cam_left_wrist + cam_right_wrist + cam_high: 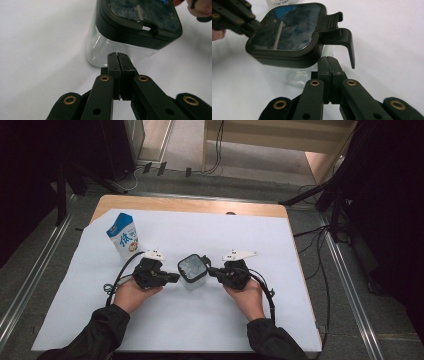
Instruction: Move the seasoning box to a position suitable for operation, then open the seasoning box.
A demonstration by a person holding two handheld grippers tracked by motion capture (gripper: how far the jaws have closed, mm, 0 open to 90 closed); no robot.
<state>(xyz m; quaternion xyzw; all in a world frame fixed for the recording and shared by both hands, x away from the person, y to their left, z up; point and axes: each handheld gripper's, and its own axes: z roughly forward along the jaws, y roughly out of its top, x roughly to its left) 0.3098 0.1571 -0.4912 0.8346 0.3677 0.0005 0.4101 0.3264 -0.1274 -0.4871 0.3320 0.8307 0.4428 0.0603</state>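
I had both grippers at the clear container, which sat mid-sheet on the white paper over the table. Left gripper came in at its 9 o'clock, right gripper at its 3 o'clock. Both had their jaws pressed together with nothing between them. In the left gripper view the closed tips met the transparent wall just under the black lid; touching or a hair off, I couldn't tell. In the right gripper view the tips sat right below the lid rim, beside the latch flap, which stuck out and hung down, seemingly unclipped. Lid was still seated on the body. Milk carton stood upright at 10 o'clock from the container, well apart, untouched. My read: early stage; container braced from both sides, latch maybe released, lid removal and anything with the carton still left.
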